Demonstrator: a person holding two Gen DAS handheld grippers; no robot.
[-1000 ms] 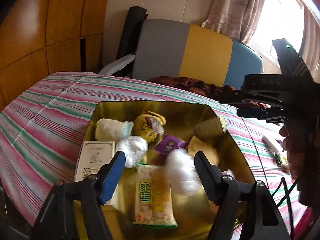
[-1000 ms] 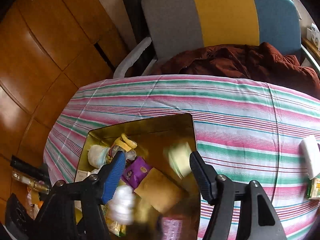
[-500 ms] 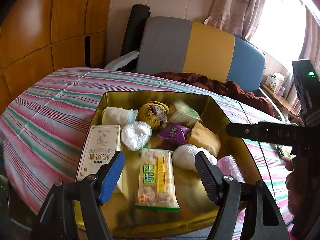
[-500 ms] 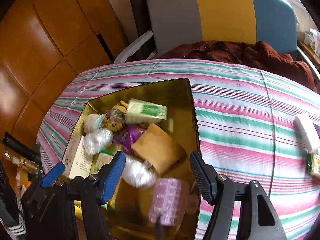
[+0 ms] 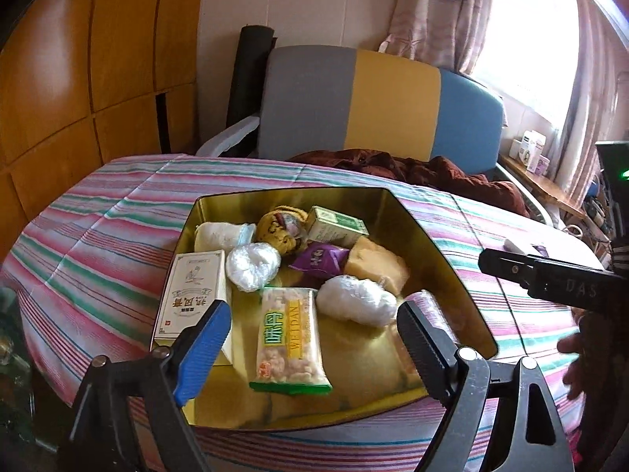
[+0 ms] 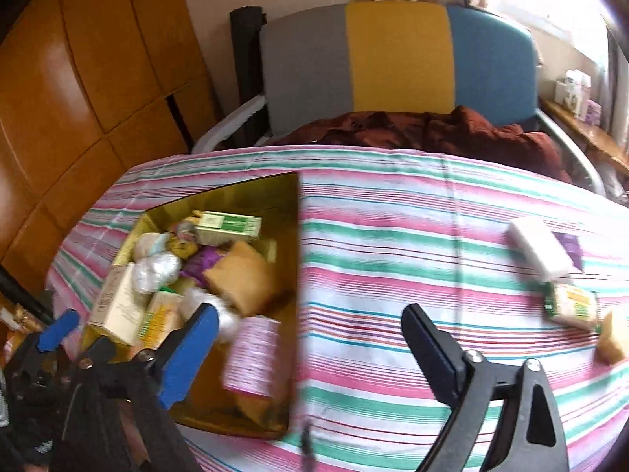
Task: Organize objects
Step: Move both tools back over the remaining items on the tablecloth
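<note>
In the gold tin (image 5: 428,236), two white bundles (image 5: 253,265).

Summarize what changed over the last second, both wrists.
The right gripper swung right, from over the gold tin to over the striped cloth, toward the white pack. A green box and pink roll landed in the tin. The left gripper stayed open over the tin.

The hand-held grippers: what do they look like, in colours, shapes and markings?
Each hand-held gripper, left and right, has a black frame with silver bolts and two ribbed pads: one blue, one black. Seen from the left wrist, the right one's black body bears faint letters "DAS" and a green light. No sleeves or cables are clearly visible.
</note>
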